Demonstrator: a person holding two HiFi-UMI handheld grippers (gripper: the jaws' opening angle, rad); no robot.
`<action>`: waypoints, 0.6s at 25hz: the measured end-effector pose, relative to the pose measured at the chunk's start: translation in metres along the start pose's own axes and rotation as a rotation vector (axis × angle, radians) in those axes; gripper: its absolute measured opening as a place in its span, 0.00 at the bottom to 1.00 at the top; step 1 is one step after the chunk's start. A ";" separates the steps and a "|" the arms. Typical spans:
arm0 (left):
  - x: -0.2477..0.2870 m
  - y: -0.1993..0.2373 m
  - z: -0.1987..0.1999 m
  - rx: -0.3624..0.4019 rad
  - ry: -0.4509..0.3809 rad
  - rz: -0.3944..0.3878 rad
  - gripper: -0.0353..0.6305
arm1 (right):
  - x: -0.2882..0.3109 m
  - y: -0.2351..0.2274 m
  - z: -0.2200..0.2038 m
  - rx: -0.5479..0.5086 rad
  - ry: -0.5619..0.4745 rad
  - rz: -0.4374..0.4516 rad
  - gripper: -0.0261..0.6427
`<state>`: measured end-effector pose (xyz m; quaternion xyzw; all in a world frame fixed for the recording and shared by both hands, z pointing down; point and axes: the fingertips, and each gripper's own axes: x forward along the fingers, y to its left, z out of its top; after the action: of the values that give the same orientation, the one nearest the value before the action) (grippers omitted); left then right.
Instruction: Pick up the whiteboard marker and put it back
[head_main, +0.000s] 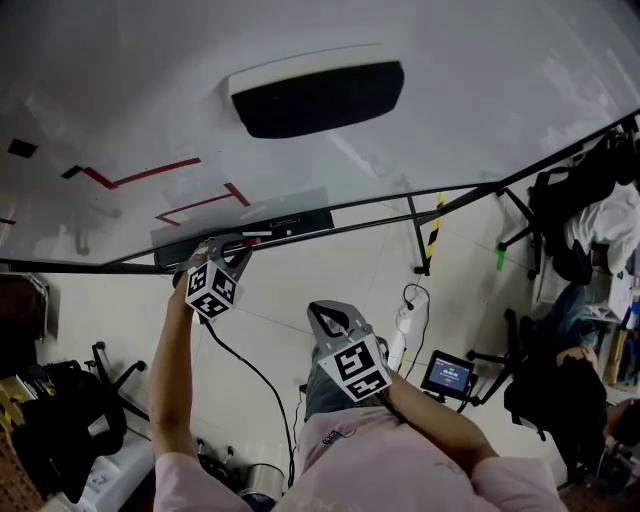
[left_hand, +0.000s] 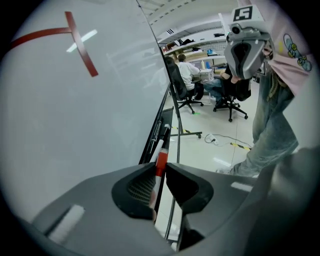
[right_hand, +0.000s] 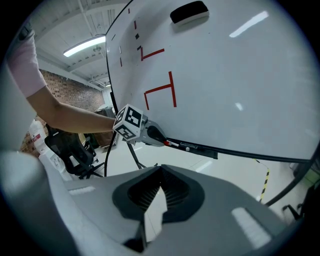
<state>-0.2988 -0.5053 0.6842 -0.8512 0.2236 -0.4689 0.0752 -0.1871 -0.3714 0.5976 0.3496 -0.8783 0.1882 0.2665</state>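
The whiteboard marker (left_hand: 160, 161), white with a red cap, is clamped between the jaws of my left gripper (left_hand: 162, 167), red end pointing away along the board. In the head view, this gripper (head_main: 232, 245) holds the marker (head_main: 252, 241) right at the dark pen tray (head_main: 300, 222) under the whiteboard (head_main: 480, 110). The right gripper view shows the same from the side: the left gripper (right_hand: 155, 136), the marker (right_hand: 170, 144) and the tray (right_hand: 200, 148). My right gripper (head_main: 325, 312) hangs back from the board, its jaws (right_hand: 161, 168) shut on nothing.
A black eraser (head_main: 318, 95) sticks high on the board, above red line marks (head_main: 150, 175). Another pen (left_hand: 154, 134) lies in the tray (left_hand: 167, 120). On the floor are the board's stand leg (head_main: 420, 240), a cable (head_main: 410, 300), a small screen (head_main: 447, 373) and office chairs (head_main: 555, 225).
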 end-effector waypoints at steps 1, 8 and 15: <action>-0.002 0.002 0.002 -0.027 -0.017 -0.001 0.16 | 0.000 0.000 -0.001 -0.002 0.001 0.002 0.04; -0.009 0.013 0.008 -0.137 -0.089 0.027 0.16 | 0.002 0.001 -0.001 -0.005 0.000 0.009 0.04; -0.024 0.022 0.020 -0.131 -0.141 0.156 0.15 | -0.007 -0.008 0.000 0.001 -0.017 -0.019 0.04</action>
<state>-0.2996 -0.5157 0.6477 -0.8650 0.3136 -0.3850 0.0713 -0.1775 -0.3734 0.5949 0.3596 -0.8770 0.1830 0.2607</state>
